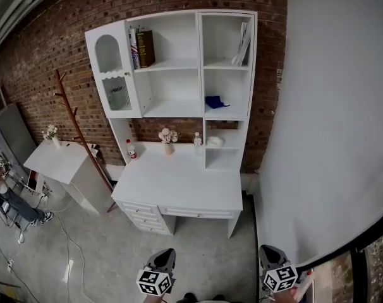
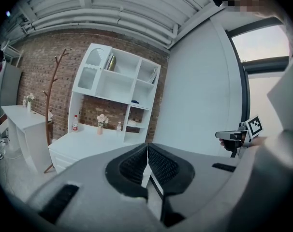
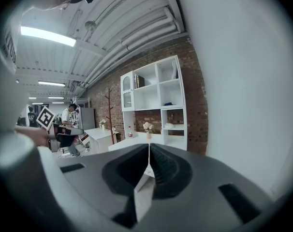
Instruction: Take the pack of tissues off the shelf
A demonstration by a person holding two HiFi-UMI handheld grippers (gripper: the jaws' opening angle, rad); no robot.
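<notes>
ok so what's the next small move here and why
Probably step toward the shelf unit: both the left gripper and right gripper are shut, empty and far from it. The white pack, likely the tissues, sits in the lower right cubby.

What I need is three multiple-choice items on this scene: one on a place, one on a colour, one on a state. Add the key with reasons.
1. Where does the blue object lie?
A. on the floor
B. in the middle right compartment of the shelf unit
C. on the desk top

2. What colour is the shelf unit?
A. black
B. white
C. green

3. How do the left tool and the right tool stand?
A. both shut and empty
B. both wide open
C. each shut on a bottle

Key: 1 B, it sits in the compartment just below the top right one; 2 B, all its panels show white; 3 A, in each gripper view the jaws meet with nothing between them.
</notes>
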